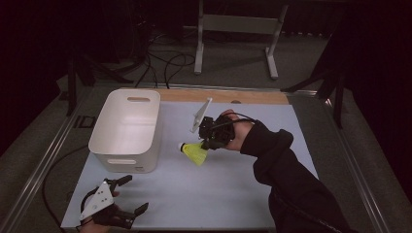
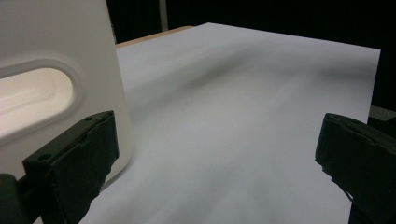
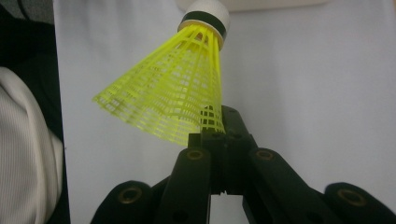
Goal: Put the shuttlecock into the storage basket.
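Note:
A yellow shuttlecock with a white cork tip hangs above the pale mat, tip pointing left toward the white bin. My right gripper is shut on the edge of its mesh skirt. In the right gripper view the shuttlecock fans out up and left from the pinched jaws, and my right gripper clamps the skirt's lower rim. My left gripper rests open at the mat's front left, nothing between its jaws. In the left gripper view its gripper frames bare mat beside the bin's handle slot.
The white bin stands on the left half of the mat, open side up. A wooden strip runs along the table's far edge. Cables and a metal stand lie on the floor beyond.

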Demonstrator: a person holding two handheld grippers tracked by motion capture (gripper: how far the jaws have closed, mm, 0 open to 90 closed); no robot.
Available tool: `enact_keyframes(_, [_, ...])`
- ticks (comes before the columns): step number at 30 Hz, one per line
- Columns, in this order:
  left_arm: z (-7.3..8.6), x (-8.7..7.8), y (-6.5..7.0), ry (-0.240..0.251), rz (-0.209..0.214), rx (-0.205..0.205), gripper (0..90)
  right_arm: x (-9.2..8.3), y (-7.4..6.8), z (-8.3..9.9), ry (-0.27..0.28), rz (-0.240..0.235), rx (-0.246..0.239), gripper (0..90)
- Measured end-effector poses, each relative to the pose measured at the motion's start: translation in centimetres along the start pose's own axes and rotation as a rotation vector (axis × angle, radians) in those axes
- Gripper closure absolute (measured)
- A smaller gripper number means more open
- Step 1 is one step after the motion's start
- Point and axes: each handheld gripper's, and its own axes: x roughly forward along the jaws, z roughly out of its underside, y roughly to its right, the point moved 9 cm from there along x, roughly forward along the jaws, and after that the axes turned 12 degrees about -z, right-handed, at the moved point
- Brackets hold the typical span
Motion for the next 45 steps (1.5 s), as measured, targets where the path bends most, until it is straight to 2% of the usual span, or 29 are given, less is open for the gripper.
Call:
enact_keyframes(9, [0.0, 0.0, 0.0, 0.0, 0.003, -0.001, 0.0, 0.0, 0.5, -1.8, 0.001, -0.005, -0.029, 90.0])
enact_keyframes(22, [0.0, -0.1, 0.0, 0.005, 0.006, -0.006, 0.0, 0.1, 1.0, -5.6, -0.006, -0.014, -0.063, 90.0])
enact_keyframes(45, [-0.1, -0.1, 0.0, 0.009, 0.013, -0.001, 0.0, 1.1, 2.1, -10.4, 0.001, -0.024, -0.091, 90.0])
